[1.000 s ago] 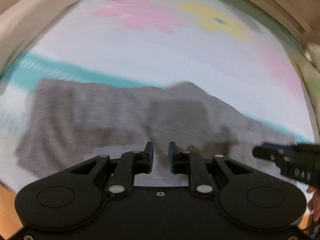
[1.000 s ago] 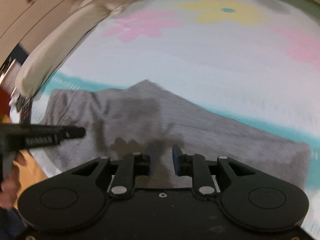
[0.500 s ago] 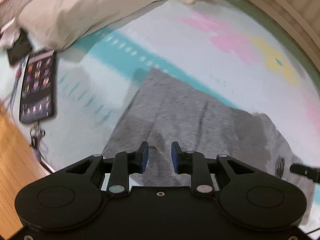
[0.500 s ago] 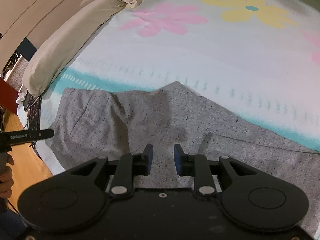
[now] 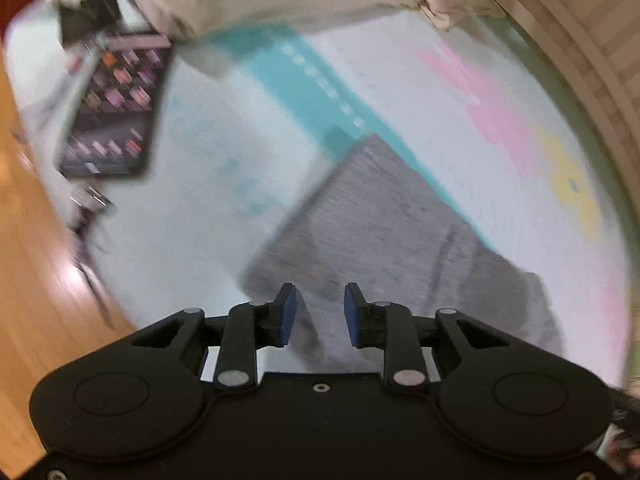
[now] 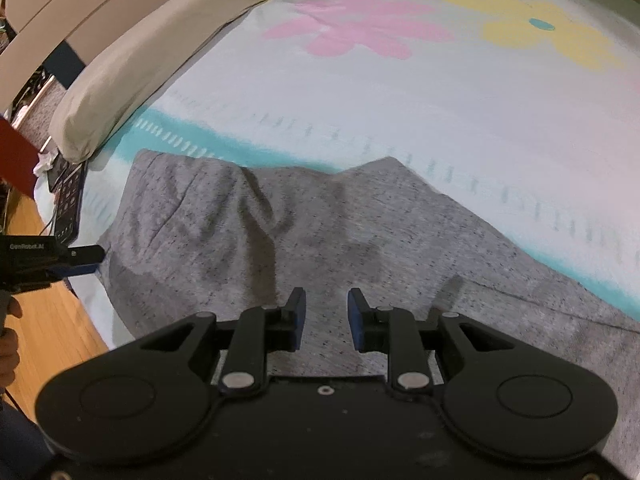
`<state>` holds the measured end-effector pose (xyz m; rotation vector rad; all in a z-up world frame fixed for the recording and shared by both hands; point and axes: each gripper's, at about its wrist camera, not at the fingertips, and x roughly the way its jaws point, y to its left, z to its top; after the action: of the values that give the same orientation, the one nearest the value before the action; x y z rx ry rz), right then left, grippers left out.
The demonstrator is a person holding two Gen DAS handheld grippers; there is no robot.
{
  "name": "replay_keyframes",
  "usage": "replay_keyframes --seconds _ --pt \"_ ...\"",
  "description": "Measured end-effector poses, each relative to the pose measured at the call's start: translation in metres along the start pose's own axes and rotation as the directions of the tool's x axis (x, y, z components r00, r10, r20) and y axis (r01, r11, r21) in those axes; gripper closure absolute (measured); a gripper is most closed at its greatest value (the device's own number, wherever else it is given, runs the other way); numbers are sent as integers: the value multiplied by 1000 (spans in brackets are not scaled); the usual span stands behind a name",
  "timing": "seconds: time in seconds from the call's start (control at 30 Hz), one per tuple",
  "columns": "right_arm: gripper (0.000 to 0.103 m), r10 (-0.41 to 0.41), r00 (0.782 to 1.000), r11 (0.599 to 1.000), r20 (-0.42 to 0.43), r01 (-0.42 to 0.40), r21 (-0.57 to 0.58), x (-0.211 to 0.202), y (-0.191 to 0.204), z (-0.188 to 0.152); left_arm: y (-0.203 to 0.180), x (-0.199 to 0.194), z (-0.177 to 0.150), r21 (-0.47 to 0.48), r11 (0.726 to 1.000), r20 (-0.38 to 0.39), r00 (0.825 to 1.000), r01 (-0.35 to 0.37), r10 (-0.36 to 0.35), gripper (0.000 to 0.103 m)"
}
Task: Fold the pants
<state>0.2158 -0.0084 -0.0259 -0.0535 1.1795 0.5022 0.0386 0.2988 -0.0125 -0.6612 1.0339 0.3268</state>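
Looking along my left gripper [image 5: 318, 316], I see its jaws parted and empty over the near corner of the grey pants [image 5: 392, 248], which lie on the flowered bedsheet [image 5: 400, 92]; a phone [image 5: 114, 112] lies further left

From my right gripper [image 6: 326, 316], jaws likewise apart, empty, the pants [image 6: 320, 232] spread wrinkled beneath, pillow [image 6: 152, 60] beyond

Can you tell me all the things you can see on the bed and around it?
pants: one, speckled grey, spread flat and wrinkled on the bed near its front edge
bedspread: one, pale with a teal stripe, pink and yellow flowers, under the pants
pillow: one, beige, along the left end of the bed
phone: one, dark with coloured icons, on the bed by the pillow
floor: wooden, orange-brown, beside the bed
left gripper: black with blue pads, open, empty, at the left end of the pants
right gripper: black with blue pads, open, empty, above the pants' middle
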Motion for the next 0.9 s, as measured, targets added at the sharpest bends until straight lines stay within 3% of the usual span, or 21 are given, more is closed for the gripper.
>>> replay_keyframes --seconds 0.1,0.37,0.6,0.77,0.9 --pt "78 5 1000 1000 -7 -5 -5 5 3 4 5 1 -2 36 998 13 999 -49 48 60" --pt "78 9 1000 999 -13 -9 -44 10 12 5 34 21 2 -160 984 -11 997 72 -75 57" --pt "78 4 1000 999 -25 -5 -51 12 15 3 32 30 -4 -123 991 4 999 55 -55 43" --pt "78 12 1000 998 -24 -13 -69 12 17 1 42 33 -7 -215 972 -3 995 98 -101 42" --pt "78 10 1000 997 -30 -12 -76 14 19 1 34 39 -2 -207 966 31 988 153 -150 35"
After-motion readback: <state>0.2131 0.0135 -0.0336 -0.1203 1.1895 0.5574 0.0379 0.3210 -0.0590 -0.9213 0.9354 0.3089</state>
